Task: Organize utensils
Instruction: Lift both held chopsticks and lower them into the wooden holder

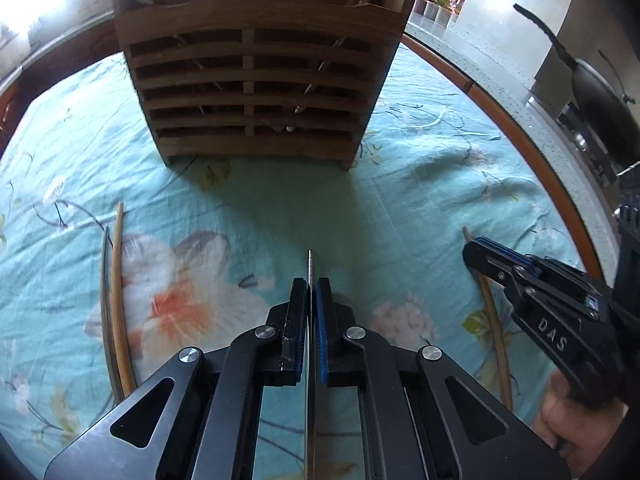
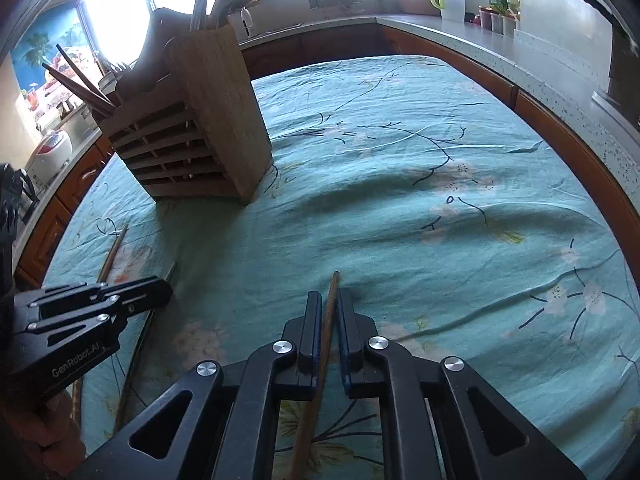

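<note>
A slatted wooden utensil holder [image 1: 256, 80] stands on the floral cloth ahead; it shows at the left in the right wrist view [image 2: 200, 136], with chopsticks and utensils in it. My left gripper [image 1: 310, 292] is shut on a thin metal chopstick [image 1: 309, 266] whose tip pokes forward. My right gripper [image 2: 330, 300] has its jaws close around a wooden chopstick [image 2: 326, 320] lying on the cloth, a small gap on the right side. It shows at the right in the left wrist view [image 1: 480, 252], over that chopstick [image 1: 494, 328].
Two chopsticks, one dark and one wooden [image 1: 116, 288], lie on the cloth at the left. A stone counter [image 2: 520, 60] with a wok [image 1: 600, 108], bottles and a jug runs along the table's right and far side.
</note>
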The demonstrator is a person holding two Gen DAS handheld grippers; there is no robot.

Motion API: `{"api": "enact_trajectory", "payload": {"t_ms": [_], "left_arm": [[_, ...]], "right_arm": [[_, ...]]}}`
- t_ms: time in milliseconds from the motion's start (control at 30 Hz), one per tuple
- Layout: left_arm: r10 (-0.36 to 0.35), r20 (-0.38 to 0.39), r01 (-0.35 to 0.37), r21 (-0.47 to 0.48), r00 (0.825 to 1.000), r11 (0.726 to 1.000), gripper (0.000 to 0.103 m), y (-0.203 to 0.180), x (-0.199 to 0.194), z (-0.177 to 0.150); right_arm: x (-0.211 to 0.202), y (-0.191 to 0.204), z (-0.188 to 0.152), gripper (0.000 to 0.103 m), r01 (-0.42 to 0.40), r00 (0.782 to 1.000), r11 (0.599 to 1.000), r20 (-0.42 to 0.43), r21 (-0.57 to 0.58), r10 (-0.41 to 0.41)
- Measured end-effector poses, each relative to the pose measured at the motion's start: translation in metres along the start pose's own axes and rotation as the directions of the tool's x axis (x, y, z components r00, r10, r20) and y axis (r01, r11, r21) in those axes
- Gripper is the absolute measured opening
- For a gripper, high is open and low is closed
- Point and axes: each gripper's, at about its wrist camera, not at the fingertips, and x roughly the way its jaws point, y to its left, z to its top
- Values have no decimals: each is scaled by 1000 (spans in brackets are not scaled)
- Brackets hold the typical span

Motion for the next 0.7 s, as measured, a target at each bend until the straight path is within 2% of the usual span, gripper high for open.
{"api": "enact_trajectory", "payload": {"t_ms": [100,300,467,700], "left_arm": [[-32,21,33,-23,999,999,4,6,-13,-7],[-83,124,91,-61,989,994,4,21,-71,-15],[-111,219,131,-76,969,989,4,33,-120,-19],[-133,305,163,-75,943,984,4,39,-160,-19]], "right_arm": [[-8,-3,-2,5,-44,999,998,9,37,44],[-54,6,-3,5,-108,989,994,103,24,105],[-96,14,2,5,-162,970,987,185,11,157],[-144,29,14,5,-202,936,979,289,-26,201]]}}
